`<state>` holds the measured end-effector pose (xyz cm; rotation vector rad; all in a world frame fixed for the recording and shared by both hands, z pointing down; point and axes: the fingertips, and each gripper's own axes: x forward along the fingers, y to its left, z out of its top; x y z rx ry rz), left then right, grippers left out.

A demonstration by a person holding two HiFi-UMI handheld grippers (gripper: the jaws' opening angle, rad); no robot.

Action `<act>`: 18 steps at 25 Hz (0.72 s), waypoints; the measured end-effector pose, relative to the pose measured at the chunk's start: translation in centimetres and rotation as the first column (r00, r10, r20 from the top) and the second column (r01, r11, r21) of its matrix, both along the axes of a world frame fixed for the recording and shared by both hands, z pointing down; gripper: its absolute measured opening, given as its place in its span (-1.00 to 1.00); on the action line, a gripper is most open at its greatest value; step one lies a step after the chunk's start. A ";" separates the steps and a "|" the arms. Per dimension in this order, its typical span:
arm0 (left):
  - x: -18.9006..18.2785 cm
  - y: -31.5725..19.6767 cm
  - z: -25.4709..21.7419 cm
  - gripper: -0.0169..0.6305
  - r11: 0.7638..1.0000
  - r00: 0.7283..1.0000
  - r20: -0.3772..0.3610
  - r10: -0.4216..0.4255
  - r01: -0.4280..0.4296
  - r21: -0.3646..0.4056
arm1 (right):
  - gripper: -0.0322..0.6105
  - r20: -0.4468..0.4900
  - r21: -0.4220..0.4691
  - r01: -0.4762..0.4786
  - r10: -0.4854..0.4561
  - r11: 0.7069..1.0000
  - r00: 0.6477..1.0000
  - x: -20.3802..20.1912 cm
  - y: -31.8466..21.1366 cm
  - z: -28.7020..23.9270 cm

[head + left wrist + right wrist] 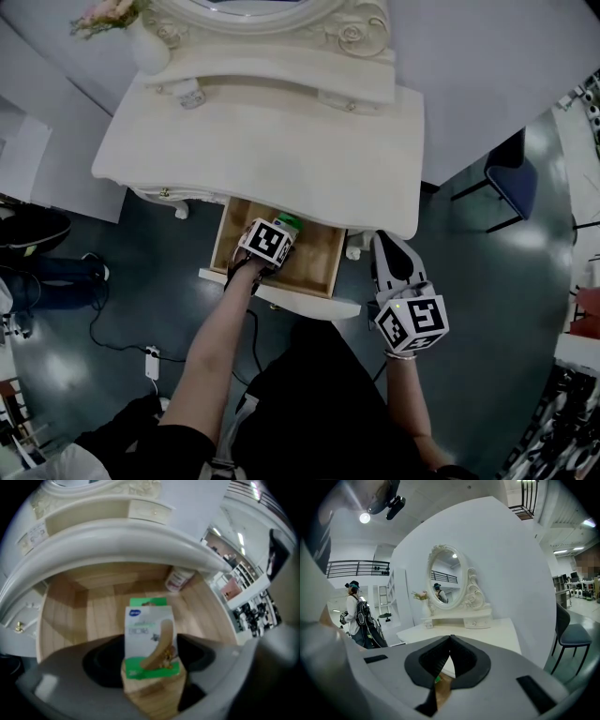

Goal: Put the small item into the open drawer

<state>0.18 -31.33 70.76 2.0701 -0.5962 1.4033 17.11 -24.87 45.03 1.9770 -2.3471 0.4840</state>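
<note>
A small white and green box of plasters (149, 639) stands upright between the jaws of my left gripper (150, 662), which is shut on it. In the head view the left gripper (278, 232) is inside the open wooden drawer (222, 241), with the box's green edge (288, 222) showing at its tip. The drawer's wooden floor (93, 616) lies just beneath the box. My right gripper (389, 247) hangs to the right of the drawer, outside it. Its jaws (450, 639) are shut and hold nothing.
The drawer hangs under a white dressing table (272, 141) carrying an oval mirror (253, 7) and a vase of flowers (145, 42). A small bottle (178, 579) lies at the drawer's back right corner. A dark chair (511, 178) stands at the right; a power strip (152, 361) lies on the floor.
</note>
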 end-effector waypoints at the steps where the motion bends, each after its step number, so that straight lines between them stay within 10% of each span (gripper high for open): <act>1: 0.1 0.0 0.2 0.14 1.000 1.000 0.009 0.002 -0.002 -0.005 | -0.91 0.001 -0.001 0.000 0.000 1.000 1.000 0.0 0.0 0.0; 18: 0.2 -0.2 2.9 0.15 0.996 0.991 0.114 0.068 -0.061 -0.062 | -0.91 0.009 -0.014 0.011 -0.011 1.000 1.000 0.1 -0.3 0.6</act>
